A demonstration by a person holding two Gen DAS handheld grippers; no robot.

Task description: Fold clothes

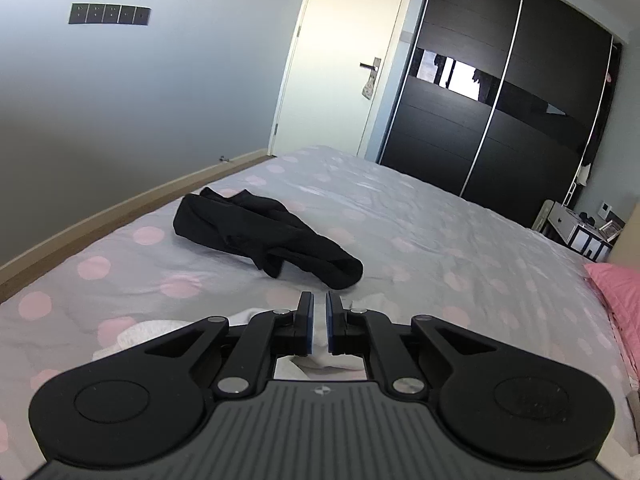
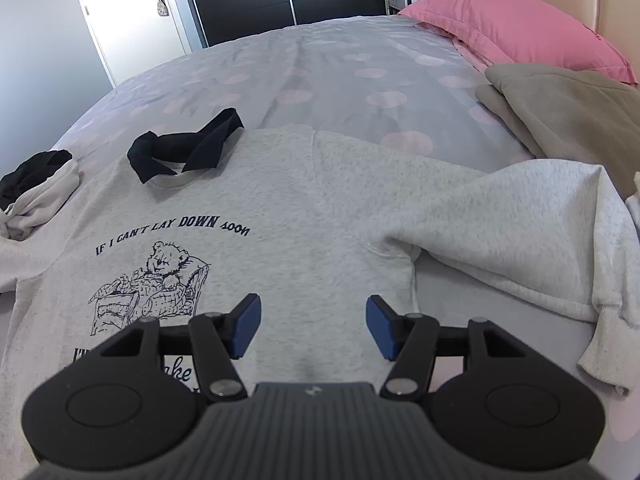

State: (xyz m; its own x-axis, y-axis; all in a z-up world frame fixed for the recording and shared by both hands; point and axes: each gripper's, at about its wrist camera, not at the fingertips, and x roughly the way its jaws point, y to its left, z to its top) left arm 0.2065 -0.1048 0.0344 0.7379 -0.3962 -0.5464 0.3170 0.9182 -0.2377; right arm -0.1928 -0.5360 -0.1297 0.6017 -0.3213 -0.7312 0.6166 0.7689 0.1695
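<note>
A light grey sweatshirt (image 2: 328, 208) with a teddy-bear print lies face up and spread on the bed. Its right sleeve (image 2: 520, 248) bends out and back toward me; its left sleeve (image 2: 36, 200) is bunched. A black strip of clothing (image 2: 188, 144) lies across its collar. My right gripper (image 2: 313, 326) hovers open over the lower chest, holding nothing. In the left wrist view my left gripper (image 1: 319, 326) has its pads almost together, with white sweatshirt fabric (image 1: 320, 360) pinched between and under them. A crumpled black garment (image 1: 260, 236) lies farther away on the bed.
The bed has a grey cover with pink dots (image 2: 360, 52). A pink pillow (image 2: 512, 28) and a beige garment (image 2: 568, 116) sit at the right. Behind are a white door (image 1: 340, 60), a dark wardrobe (image 1: 500, 92) and a wall along the bed's left side.
</note>
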